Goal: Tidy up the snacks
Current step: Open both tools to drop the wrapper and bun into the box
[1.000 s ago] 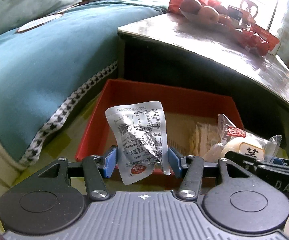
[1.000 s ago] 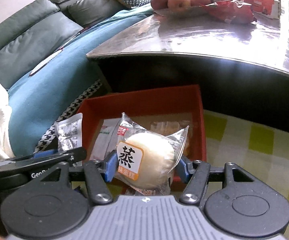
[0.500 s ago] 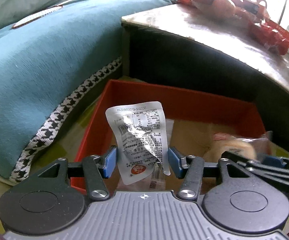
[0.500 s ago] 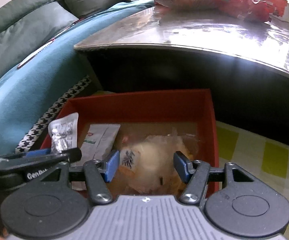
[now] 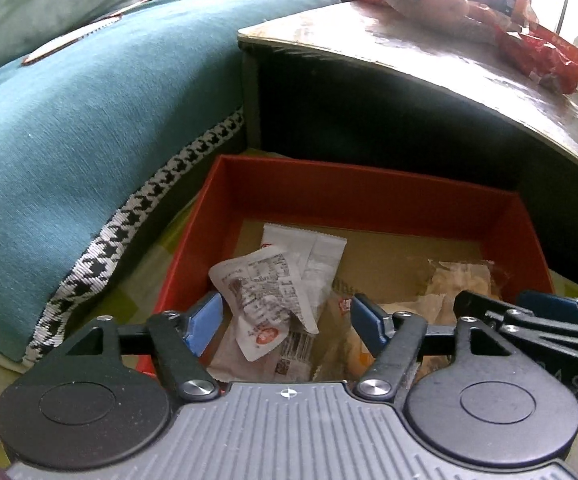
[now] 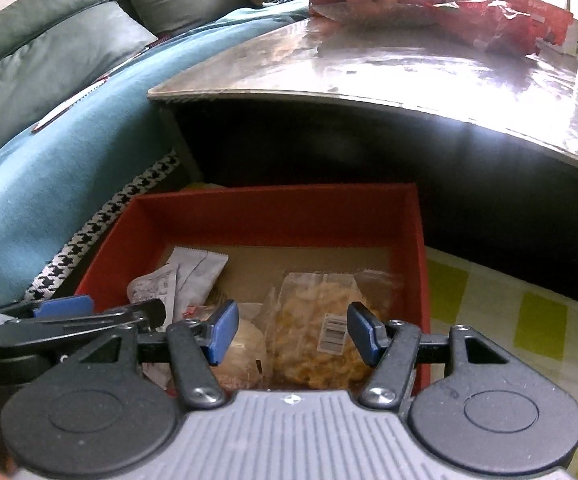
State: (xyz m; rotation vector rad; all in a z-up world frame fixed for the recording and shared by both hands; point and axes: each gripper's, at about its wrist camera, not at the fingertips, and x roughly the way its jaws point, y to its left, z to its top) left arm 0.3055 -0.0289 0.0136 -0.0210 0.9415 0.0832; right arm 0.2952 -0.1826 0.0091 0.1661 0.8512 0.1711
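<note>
Left hand-held gripper (image 5: pixel 287 322) jaws just spread, silver packet (image 5: pixel 263 296) loose between pads, in red box (image 5: pixel 369 200). Right hand-held gripper (image 6: pixel 289 332) spread, empty above bun (image 6: pixel 243 346). More snacks on tabletop (image 6: pixel 389 68) beyond.

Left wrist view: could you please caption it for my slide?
Open left gripper above silver packet in red box.

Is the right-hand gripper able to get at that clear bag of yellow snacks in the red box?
Probably yes: the right gripper hangs open over the red box, the clear bag lies uncovered right below.
</note>
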